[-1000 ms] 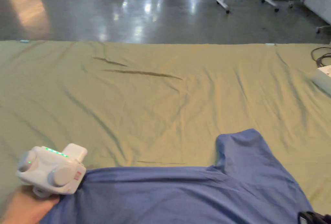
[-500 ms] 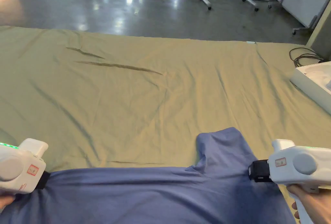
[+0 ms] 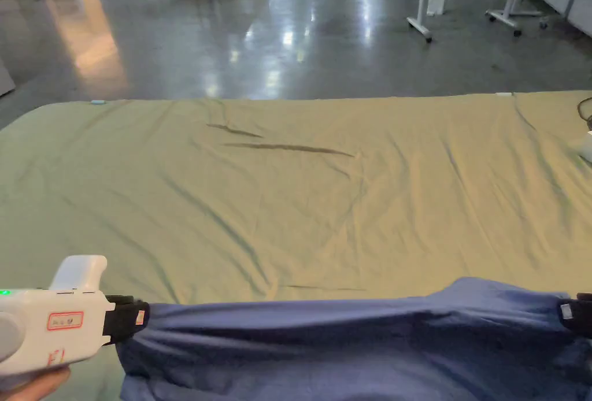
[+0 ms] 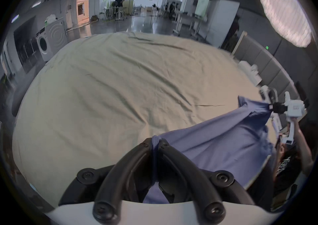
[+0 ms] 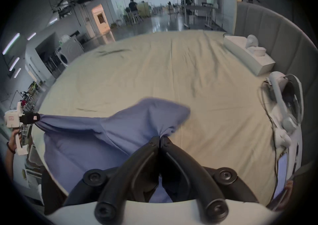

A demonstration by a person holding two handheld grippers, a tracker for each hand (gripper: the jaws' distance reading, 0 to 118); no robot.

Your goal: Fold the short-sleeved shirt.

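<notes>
Where half a second ago the blue short-sleeved shirt [image 3: 347, 344] sagged with one sleeve poking up over the cloth, it is now drawn out into a long band between the two tools, its top edge nearly straight. The left hand-held gripper [image 3: 136, 318] is clenched on a bunched corner of the fabric; in the left gripper view the cloth is pinched right between its jaws. The right hand-held gripper [image 5: 160, 138] is likewise clamped on a gathered bit of the shirt, with a sleeve flaring out just beyond the pinch, and in the head view only its dark tip shows at the right edge. The two have moved apart, and the shirt hangs off the near edge of the bed [image 3: 300, 200], lifted rather than lying on the pale green sheet.

From where I stand, that looks like the spreading step: the garment is tensioned and ready to be laid flat on the sheet before any fold begins. Nothing is folded yet. The sleeve near the right grip could tuck under when it lands, so it will want smoothing.
</notes>
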